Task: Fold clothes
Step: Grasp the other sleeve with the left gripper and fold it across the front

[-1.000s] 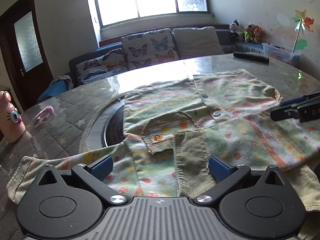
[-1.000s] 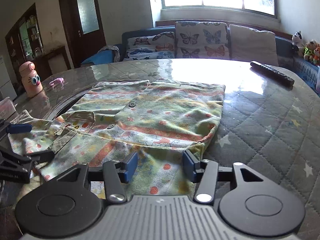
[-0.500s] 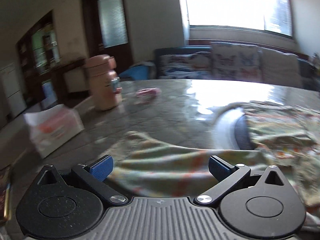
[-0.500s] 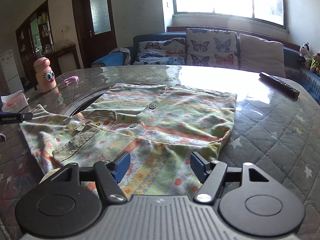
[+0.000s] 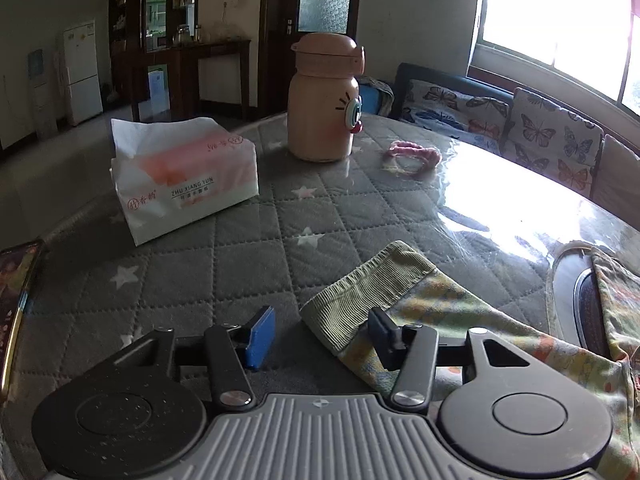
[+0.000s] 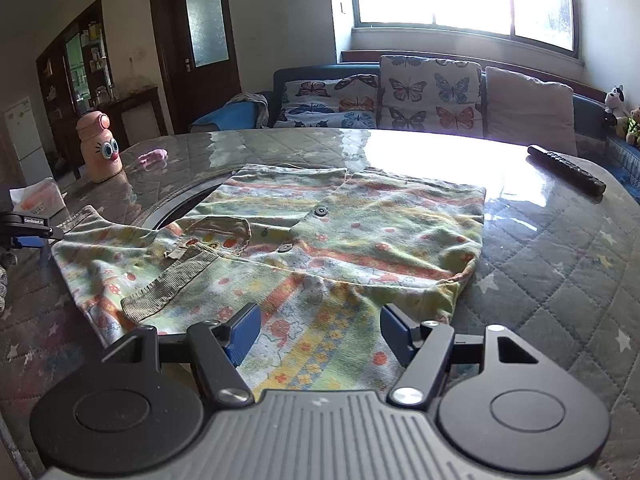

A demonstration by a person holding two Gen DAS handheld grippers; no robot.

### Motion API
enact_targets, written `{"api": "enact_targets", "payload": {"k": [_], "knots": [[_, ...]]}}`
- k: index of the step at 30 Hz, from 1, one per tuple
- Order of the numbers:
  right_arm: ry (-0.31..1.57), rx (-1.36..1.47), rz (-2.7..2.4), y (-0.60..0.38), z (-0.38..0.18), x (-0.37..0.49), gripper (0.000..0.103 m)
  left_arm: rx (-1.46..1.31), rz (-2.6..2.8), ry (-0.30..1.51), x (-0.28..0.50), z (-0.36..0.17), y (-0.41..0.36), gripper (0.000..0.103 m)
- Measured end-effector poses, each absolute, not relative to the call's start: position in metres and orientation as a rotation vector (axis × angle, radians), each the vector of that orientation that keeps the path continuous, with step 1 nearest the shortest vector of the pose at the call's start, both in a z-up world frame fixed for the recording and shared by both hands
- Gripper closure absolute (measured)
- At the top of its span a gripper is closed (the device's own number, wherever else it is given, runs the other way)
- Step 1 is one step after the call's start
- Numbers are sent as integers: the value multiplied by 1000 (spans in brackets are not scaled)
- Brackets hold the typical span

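Left wrist: ribbed corduroy cuff (image 5: 362,294) between open left gripper (image 5: 322,336) jaws.

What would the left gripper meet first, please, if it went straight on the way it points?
Probably the sleeve cuff, already between the open fingers of the left gripper. Beyond it lies bare table, then perhaps the pink bottle; depth is unclear.

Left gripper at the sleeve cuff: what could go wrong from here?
The left gripper is open and the ribbed cuff sits mostly toward its right finger, so closing may catch only an edge. The tissue pack and phone lie close by; a wide swing could knock them.
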State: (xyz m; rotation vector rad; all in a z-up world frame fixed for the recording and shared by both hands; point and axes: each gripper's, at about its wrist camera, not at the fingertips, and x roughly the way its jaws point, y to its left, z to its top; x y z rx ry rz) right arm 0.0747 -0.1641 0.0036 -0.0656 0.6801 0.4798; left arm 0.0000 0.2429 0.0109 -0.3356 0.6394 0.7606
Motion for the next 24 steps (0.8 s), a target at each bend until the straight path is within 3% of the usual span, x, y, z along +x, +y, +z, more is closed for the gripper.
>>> {"api": "enact_targets", "payload": {"k": [5, 6, 24], "knots": [[679, -61, 478, -165, 5, 72, 35, -349, 699, 627, 0, 13, 239, 89], [677, -59, 476, -166, 5, 71, 35, -349, 688, 622, 0, 15, 236, 92], [630, 20, 423, -195, 14, 58, 35, -302, 40, 474, 20, 95, 81, 94]]}}
